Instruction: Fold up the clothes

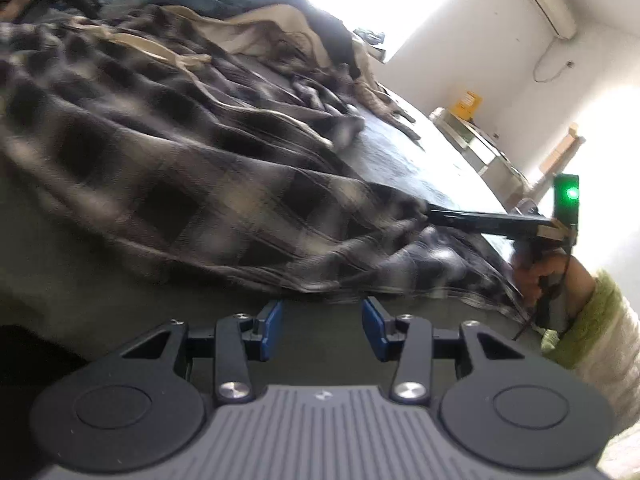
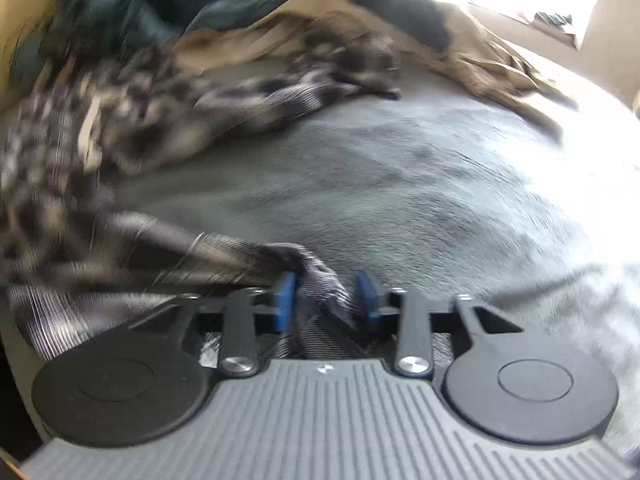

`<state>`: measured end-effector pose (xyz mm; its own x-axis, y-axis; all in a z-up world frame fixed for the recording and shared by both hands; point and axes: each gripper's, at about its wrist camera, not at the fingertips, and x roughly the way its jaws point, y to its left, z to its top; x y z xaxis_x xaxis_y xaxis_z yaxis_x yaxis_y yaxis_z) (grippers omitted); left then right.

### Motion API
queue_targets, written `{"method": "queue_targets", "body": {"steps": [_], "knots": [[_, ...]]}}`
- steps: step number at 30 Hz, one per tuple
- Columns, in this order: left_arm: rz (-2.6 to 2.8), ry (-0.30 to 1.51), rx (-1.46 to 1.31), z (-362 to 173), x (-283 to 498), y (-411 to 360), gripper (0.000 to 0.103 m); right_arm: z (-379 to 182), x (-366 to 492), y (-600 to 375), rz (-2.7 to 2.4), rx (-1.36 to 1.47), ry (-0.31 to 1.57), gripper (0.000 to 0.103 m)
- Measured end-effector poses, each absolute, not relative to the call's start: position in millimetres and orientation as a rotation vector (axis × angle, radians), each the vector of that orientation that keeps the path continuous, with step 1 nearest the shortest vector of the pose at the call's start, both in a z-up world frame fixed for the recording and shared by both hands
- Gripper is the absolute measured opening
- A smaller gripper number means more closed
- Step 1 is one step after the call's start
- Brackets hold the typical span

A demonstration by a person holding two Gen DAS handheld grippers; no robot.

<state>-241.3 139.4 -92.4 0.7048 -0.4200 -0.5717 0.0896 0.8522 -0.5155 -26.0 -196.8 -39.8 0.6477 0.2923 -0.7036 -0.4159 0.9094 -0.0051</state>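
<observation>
While the plaid shirt (image 1: 168,168) lies spread on the grey bed (image 2: 400,184), the right gripper (image 2: 326,296) straddles a corner loosely (pads not pressing); the left gripper (image 1: 322,328) hangs half-open, empty. Laying-out seems underway; next, a firm pinch.

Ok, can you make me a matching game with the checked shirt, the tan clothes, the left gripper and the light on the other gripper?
Things:
1. plaid shirt
2. tan garment
3. left gripper
4. light

States:
A. glowing green
B. jaws apart, nothing between them
C. crumpled in the pile behind the checked cloth
D. spread across the grey bed cover, one end lying between the right gripper pads

Pairs: 1-D, 2-C, 3-B, 4-A
</observation>
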Motion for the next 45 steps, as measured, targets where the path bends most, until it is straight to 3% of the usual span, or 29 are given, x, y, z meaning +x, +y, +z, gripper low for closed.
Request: {"method": "queue_targets", "body": {"steps": [2,12,17,24,27,28,29,33,37,39,41,45], "knots": [[-0.269,0.730,-0.502,-91,-247,150,0.045,-32,-26,-214,0.363,-0.079,0.754,0.054],[-0.043,0.645,-0.743,-96,-253,214,0.046,17,-105,-262,0.404,0.192,0.614,0.054],[0.037,0.610,-0.857,-106,-246,239,0.044,-6,-157,-271,0.547,0.450,0.716,0.054],[0.123,0.508,-0.906,-107,-238,270,0.038,-43,-207,-310,0.372,0.694,0.750,0.054],[0.169,0.471,-0.908,-105,-235,281,0.027,-53,-217,-321,0.342,0.789,0.737,0.054],[0.185,0.466,-0.925,-106,-237,284,0.013,-56,-217,-322,0.329,0.806,0.739,0.054],[0.199,0.460,-0.941,-106,-239,287,0.008,-58,-216,-322,0.323,0.814,0.740,0.054],[0.258,0.425,-0.923,-104,-255,283,0.005,-59,-215,-322,0.312,0.819,0.736,0.054],[0.263,0.455,-0.940,-112,-263,293,0.011,-61,-210,-321,0.311,0.821,0.747,0.054],[0.252,0.431,-0.923,-106,-264,299,0.022,-62,-206,-319,0.306,0.824,0.757,0.054],[0.247,0.411,-0.887,-97,-258,306,0.047,-61,-205,-317,0.305,0.827,0.753,0.054],[0.305,0.437,-0.820,-88,-223,325,0.049,-61,-211,-318,0.292,0.832,0.745,0.054]]}}
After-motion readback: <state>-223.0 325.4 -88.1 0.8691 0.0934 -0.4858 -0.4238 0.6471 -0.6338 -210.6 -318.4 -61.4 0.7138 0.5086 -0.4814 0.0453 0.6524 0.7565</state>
